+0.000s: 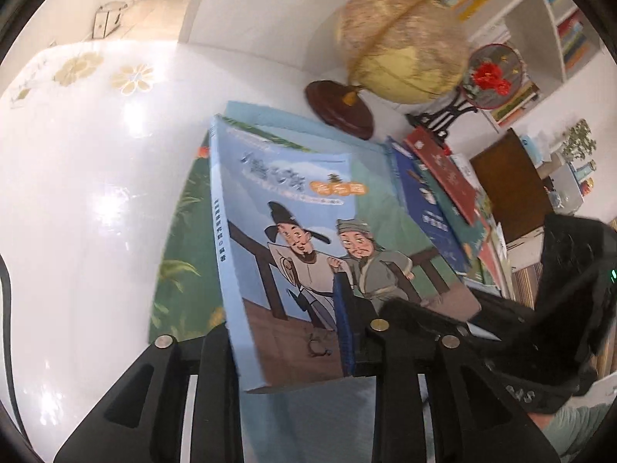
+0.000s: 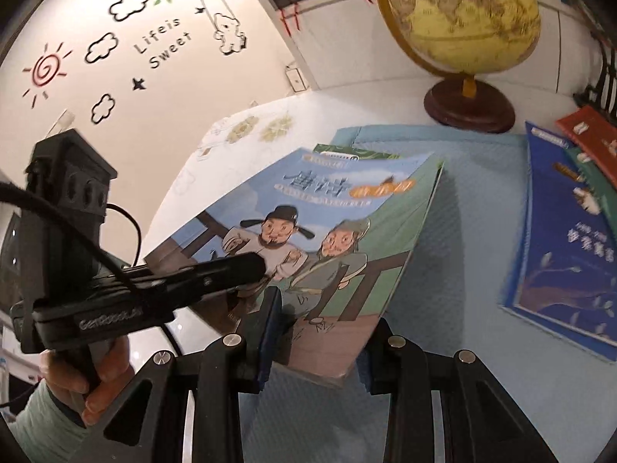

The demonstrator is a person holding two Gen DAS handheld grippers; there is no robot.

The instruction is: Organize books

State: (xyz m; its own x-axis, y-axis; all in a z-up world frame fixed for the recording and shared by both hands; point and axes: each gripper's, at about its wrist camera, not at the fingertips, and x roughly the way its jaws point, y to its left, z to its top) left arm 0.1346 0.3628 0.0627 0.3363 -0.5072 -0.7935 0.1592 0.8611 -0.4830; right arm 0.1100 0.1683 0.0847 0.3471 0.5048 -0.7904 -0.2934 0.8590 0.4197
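left wrist view
- book: I've got the blue picture book (image 1: pixel 308 239) lifted and tilted over the light blue mat (image 1: pixel 370 142), spine edge toward the mat's left side, so it clears the green book (image 1: pixel 181 254) lying under it.
- left gripper (image 1: pixel 293 332): fingers astride the book's near edge, blue pad (image 1: pixel 343 328) lying on the cover; clamped or just loose around it, I cannot tell.
- right gripper (image 1: pixel 513 308): comes in from the right at the near right corner.
- neighbours: fanned books (image 1: pixel 435 200) along the mat's right edge; globe (image 1: pixel 405 42) at the far edge.

right wrist view
- right gripper (image 2: pixel 316 332): fingers clamped on the book's near edge, cover bowed slightly.
- left gripper (image 2: pixel 216 270): on the left edge; two grips share the weight.
- next, my guess: lay it square on a stack.
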